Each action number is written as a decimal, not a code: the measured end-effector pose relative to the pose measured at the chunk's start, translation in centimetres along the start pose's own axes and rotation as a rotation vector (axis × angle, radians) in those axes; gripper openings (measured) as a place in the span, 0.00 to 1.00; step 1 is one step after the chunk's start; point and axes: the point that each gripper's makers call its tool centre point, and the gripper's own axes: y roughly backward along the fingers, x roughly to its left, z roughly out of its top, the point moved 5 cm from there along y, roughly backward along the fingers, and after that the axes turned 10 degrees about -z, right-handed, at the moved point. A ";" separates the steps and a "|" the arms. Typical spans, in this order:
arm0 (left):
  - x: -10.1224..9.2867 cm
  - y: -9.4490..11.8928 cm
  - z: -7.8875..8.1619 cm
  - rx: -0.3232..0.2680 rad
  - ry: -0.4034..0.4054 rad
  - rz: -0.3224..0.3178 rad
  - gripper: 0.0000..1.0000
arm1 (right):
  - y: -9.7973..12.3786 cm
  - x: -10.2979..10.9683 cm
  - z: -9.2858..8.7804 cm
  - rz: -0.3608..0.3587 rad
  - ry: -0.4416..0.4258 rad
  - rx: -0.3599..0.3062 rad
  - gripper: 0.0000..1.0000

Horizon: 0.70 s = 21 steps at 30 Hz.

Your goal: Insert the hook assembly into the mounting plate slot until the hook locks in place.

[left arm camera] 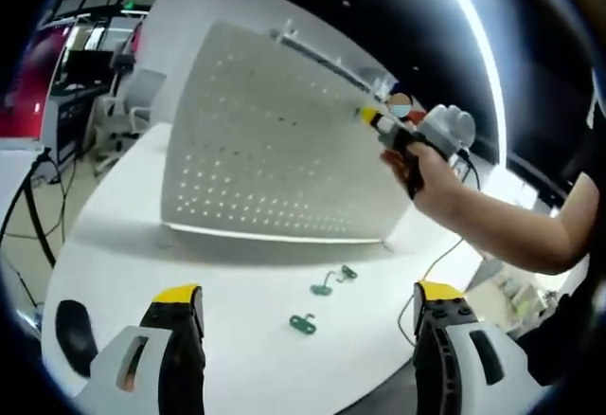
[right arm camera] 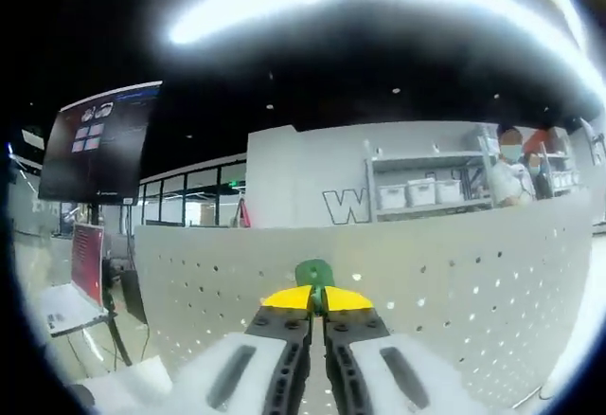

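Observation:
A white pegboard mounting plate [left arm camera: 275, 140] stands upright on the white table [left arm camera: 142, 235]. Two green hooks [left arm camera: 333, 280] lie in front of it, and a third green hook [left arm camera: 303, 323] lies nearer. My left gripper [left arm camera: 308, 306] is open above the table's near part, with nothing between its yellow-tipped jaws. The right gripper [left arm camera: 371, 117], held by a person's hand, has its tip at the plate's upper right. In the right gripper view, my right gripper [right arm camera: 317, 299] is shut on a green hook [right arm camera: 314, 273], close to the plate's holes [right arm camera: 445, 273].
A black mouse-like object [left arm camera: 74, 334] lies at the table's near left edge. Cables run off the left side [left arm camera: 28, 216] and a yellow cable [left arm camera: 437, 261] crosses the right. Chairs and desks [left arm camera: 114, 102] stand behind. Shelving with bins [right arm camera: 417, 192] rises beyond the plate.

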 end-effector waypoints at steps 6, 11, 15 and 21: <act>0.5 0.0 0.3 -0.007 0.010 0.010 0.92 | -0.7 -0.1 -0.6 -0.037 -0.030 -0.001 0.00; 0.9 -0.1 0.2 -0.008 0.020 0.014 0.91 | -0.9 0.1 -0.8 -0.054 -0.041 -0.009 0.00; 1.1 -0.2 -0.1 0.003 0.036 0.014 0.91 | -0.9 0.1 -0.6 -0.082 -0.018 -0.031 0.00; 1.4 -0.4 0.0 0.005 0.042 0.014 0.90 | -1.1 -0.1 -0.7 -0.092 -0.028 -0.034 0.00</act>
